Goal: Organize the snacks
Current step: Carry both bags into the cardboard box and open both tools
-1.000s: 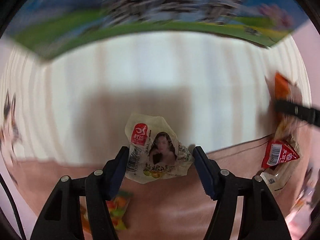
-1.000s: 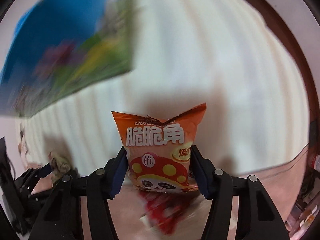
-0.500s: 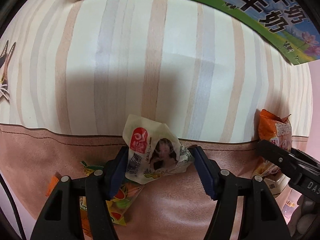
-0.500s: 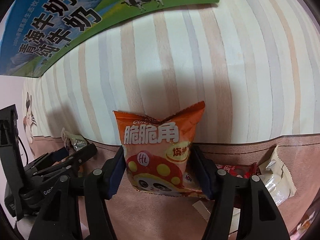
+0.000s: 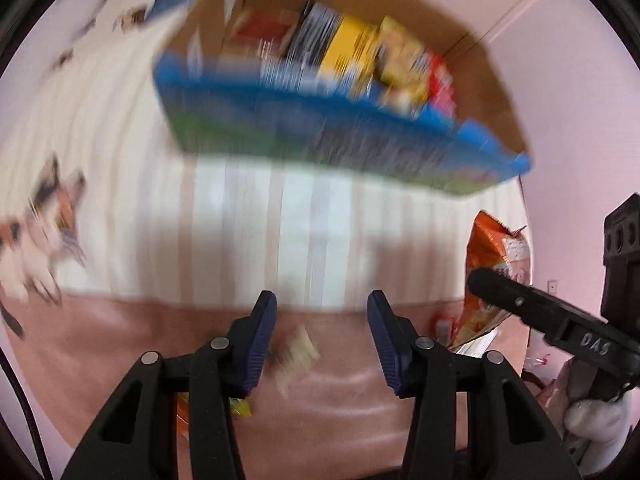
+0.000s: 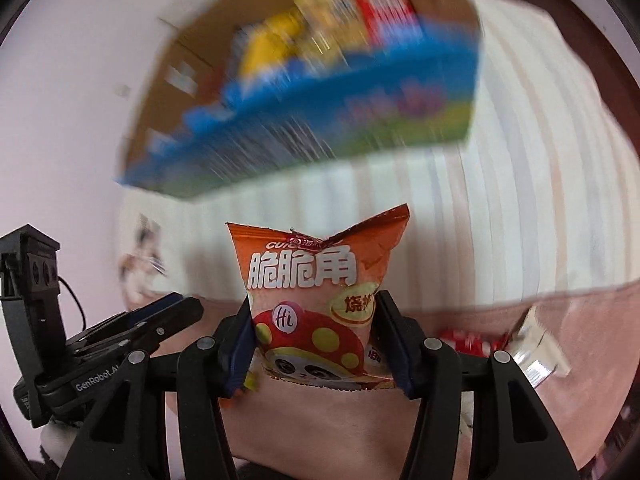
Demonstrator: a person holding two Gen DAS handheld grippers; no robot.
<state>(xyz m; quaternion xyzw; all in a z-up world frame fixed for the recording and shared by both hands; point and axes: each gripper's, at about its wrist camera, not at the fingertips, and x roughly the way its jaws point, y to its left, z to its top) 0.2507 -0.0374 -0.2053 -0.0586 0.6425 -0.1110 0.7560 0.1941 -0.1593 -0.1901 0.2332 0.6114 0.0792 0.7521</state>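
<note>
My left gripper (image 5: 322,304) has its jaws drawn in with nothing between them. The small white packet (image 5: 298,354) shows as a blur below the jaws, over the pink-brown surface (image 5: 120,344). My right gripper (image 6: 314,298) is closing its jaws on an orange snack bag (image 6: 312,276), whose sides the pads press; the bag stands upright. The left wrist view shows that orange snack bag (image 5: 496,264) at the right. Ahead stands a blue-and-green cardboard box (image 5: 320,132), open at the top, with several snack packs inside; it is blurred. The right wrist view also shows the box (image 6: 320,132).
A cream striped cloth (image 5: 280,232) lies between the grippers and the box. Red (image 6: 468,340) and silvery (image 6: 532,344) packets lie at the right on the pink-brown surface. Yellow-orange packets (image 5: 236,408) lie under the left fingers. A cat print (image 5: 44,232) is at the left.
Both grippers have risen, so the box's open top and its contents came into view. The white packet has left the left jaws, which have narrowed. The orange bag stays gripped.
</note>
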